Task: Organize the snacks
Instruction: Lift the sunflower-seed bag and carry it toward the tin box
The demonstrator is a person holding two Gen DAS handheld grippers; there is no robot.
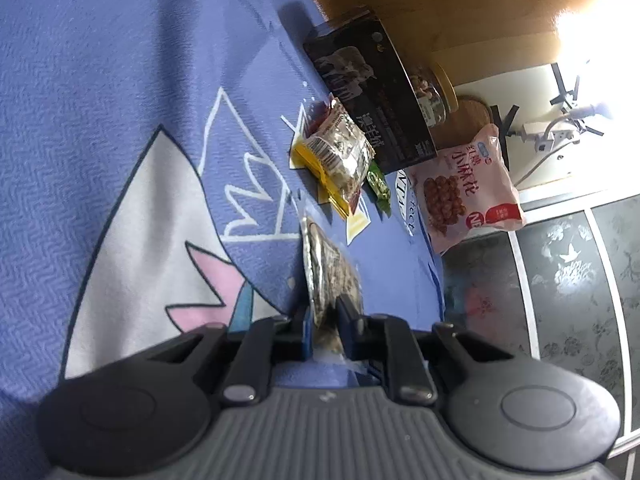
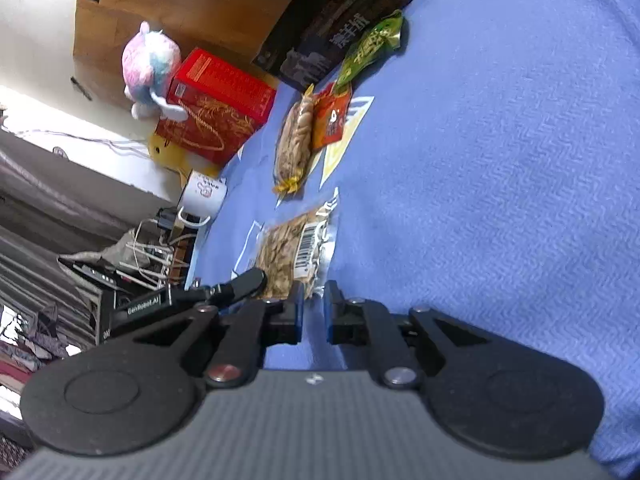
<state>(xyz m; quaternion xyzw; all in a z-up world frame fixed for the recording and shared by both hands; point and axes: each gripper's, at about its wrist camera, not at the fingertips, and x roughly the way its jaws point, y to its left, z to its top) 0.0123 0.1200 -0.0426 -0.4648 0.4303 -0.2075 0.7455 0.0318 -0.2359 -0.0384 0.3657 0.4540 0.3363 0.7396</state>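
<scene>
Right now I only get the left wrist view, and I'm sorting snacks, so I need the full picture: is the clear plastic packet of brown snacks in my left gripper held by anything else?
Observer: Yes, it looks so. The right gripper is closed on a corner of that clear plastic packet of brown snacks, near its barcode label.
Operator: Anything beside the black box that I miss?
Observer: A red cardboard box with gold print stands near it, by the edge of the blue cloth.
Operator: And closer to the grippers?
Observer: A white mug sits next to that red box, also at the cloth's edge.
</scene>
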